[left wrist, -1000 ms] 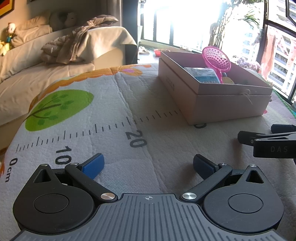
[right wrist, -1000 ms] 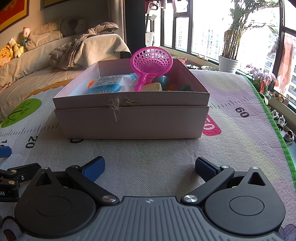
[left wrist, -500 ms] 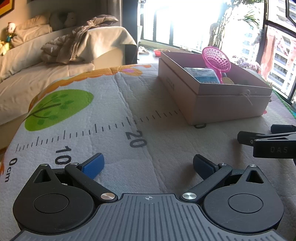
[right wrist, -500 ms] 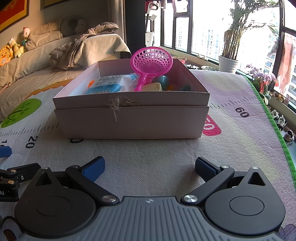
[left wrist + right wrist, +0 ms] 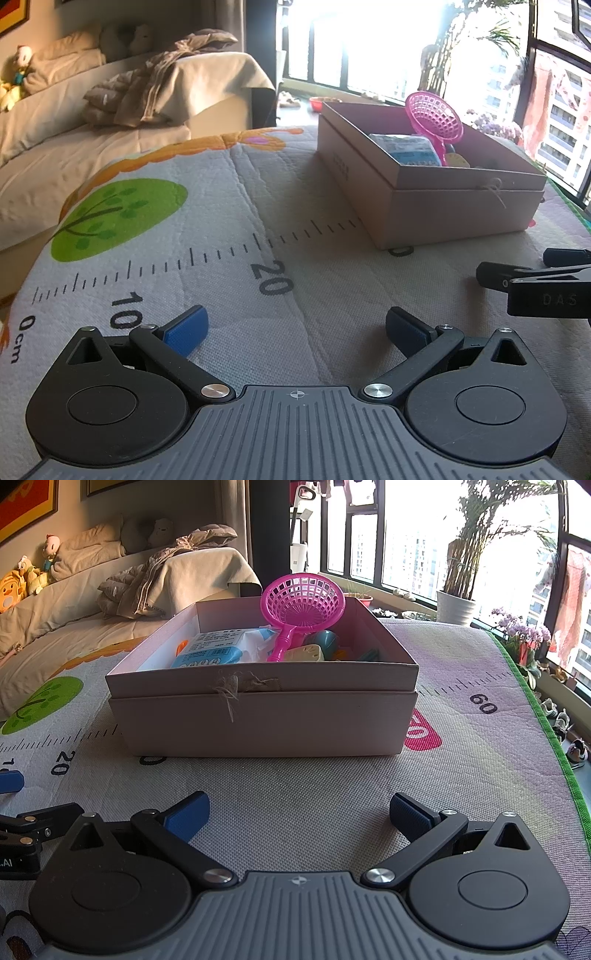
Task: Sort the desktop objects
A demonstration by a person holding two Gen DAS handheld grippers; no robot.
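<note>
no mvmt since prev | box (image 5: 258, 716) pink, filled | L gripper (image 5: 295, 328) + R gripper (image 5: 299, 812) spread, empty

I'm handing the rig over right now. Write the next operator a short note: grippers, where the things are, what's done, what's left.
Left gripper: open, empty, low over the mat.
Right gripper: open, empty, facing the box front on.
The box sits on the mat, open at the top. Inside: pink scoop leaning up above the rim, blue-and-white packet, a teal toy, a cream toy and other small bits, partly hidden.
Done: these things lie in the box.
Left: no loose things show on the mat in either view. Check outside the cameras' sight before calling it finished.
</note>
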